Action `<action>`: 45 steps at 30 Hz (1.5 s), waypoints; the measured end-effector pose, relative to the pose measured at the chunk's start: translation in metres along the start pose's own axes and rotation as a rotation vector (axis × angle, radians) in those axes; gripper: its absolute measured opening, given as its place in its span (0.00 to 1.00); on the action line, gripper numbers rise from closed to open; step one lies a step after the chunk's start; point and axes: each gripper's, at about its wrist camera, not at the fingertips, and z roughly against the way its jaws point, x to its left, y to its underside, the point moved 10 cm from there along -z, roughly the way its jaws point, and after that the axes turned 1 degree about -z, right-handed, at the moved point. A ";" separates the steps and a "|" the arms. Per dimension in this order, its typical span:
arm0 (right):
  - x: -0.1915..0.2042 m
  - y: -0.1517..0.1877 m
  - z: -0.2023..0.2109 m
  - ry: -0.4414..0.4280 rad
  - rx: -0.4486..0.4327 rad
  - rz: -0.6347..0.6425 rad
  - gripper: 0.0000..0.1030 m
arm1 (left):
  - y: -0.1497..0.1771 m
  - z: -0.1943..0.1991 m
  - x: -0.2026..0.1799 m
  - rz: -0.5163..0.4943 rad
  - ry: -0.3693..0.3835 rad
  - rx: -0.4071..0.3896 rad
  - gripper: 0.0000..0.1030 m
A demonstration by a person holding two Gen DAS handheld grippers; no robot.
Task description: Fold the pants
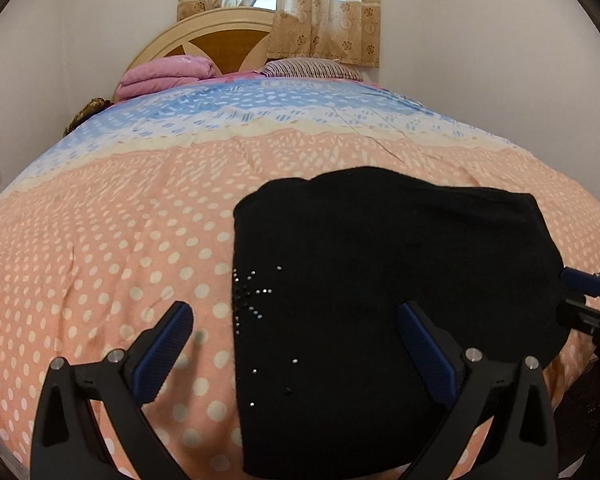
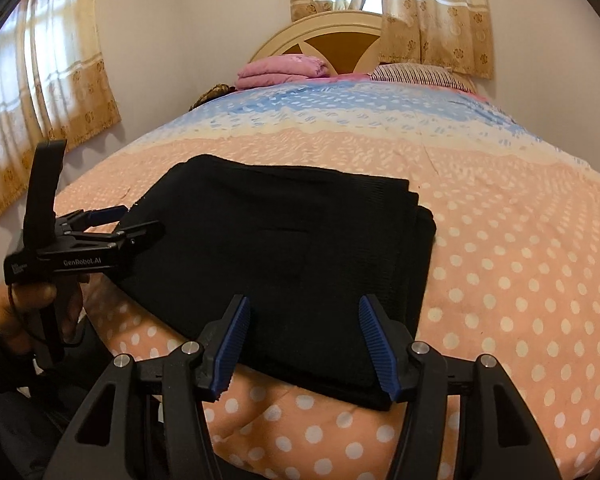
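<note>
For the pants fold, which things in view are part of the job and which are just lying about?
Part of the job:
- black pants, folded into a stack on the bed
- left gripper, fingers open
- right gripper, fingers open

Just lying about:
- pink blanket, folded by the headboard
- striped pillow
- curtains
- bedspread, only the surface under the pants

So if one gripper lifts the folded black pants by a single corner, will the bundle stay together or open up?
The folded black knit pants would probably open up: stacked layers show loose at the right edge. The fabric looks soft, so it would likely droop. Both the left gripper and right gripper are open, so nothing pins the layers.
</note>
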 end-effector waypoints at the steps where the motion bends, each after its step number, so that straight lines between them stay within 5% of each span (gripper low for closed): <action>1: 0.000 0.000 0.000 -0.002 0.000 0.000 0.59 | 0.000 0.000 0.000 0.001 0.001 0.000 1.00; 6: -0.004 -0.010 0.015 -0.077 -0.031 -0.100 0.59 | -0.001 0.010 0.001 -0.006 0.000 -0.002 1.00; 11: -0.027 -0.032 0.037 -0.033 -0.135 -0.146 0.59 | -0.012 0.021 0.009 -0.006 -0.014 -0.045 1.00; 35: -0.066 0.001 -0.015 -0.029 0.041 -0.290 0.65 | -0.013 -0.010 0.028 0.031 -0.014 0.002 1.00; 45: -0.064 -0.006 -0.016 -0.071 0.027 -0.330 0.67 | -0.008 -0.027 0.037 0.170 0.158 0.043 1.00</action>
